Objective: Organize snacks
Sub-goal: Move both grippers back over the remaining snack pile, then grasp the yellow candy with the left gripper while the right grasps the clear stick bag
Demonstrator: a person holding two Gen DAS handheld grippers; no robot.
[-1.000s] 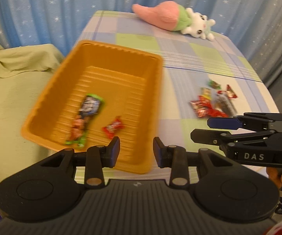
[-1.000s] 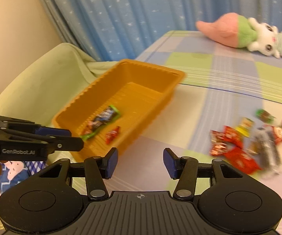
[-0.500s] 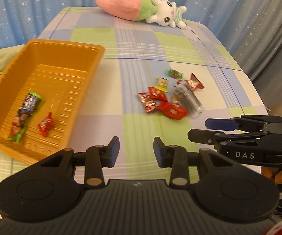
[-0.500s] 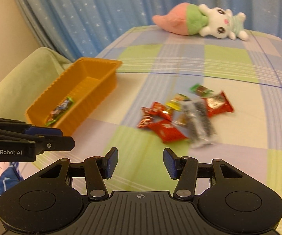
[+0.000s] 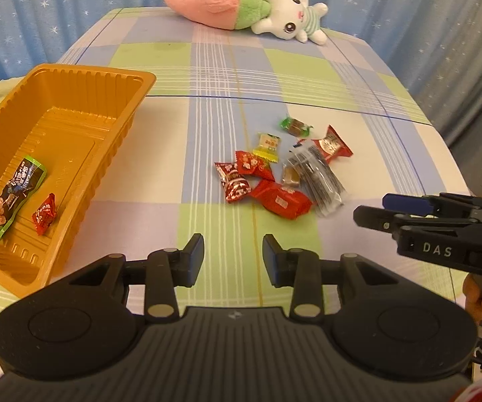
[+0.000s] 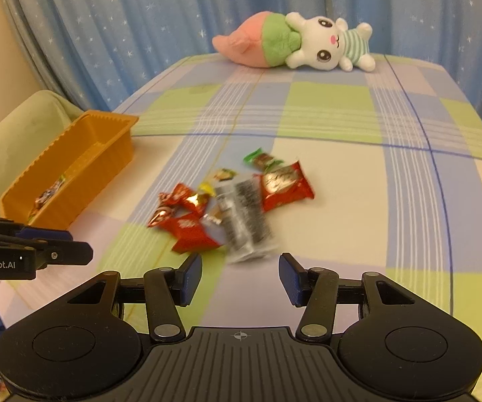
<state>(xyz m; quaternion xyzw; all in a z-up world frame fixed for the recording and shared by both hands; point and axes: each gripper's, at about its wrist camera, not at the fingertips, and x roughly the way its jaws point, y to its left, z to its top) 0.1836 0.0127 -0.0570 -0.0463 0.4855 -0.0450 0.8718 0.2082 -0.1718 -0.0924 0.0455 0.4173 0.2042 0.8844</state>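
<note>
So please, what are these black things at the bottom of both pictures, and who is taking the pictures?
They are hand-held grippers, one in each of a person's hands. Each carries a camera looking along its jaws, so each picture shows its own gripper at the bottom: the left gripper and the right gripper. Both are open and hold nothing. On the checked tablecloth lies a pile of snacks. An orange tray on the left holds two packets already. A plush toy lies at the far edge.
</note>
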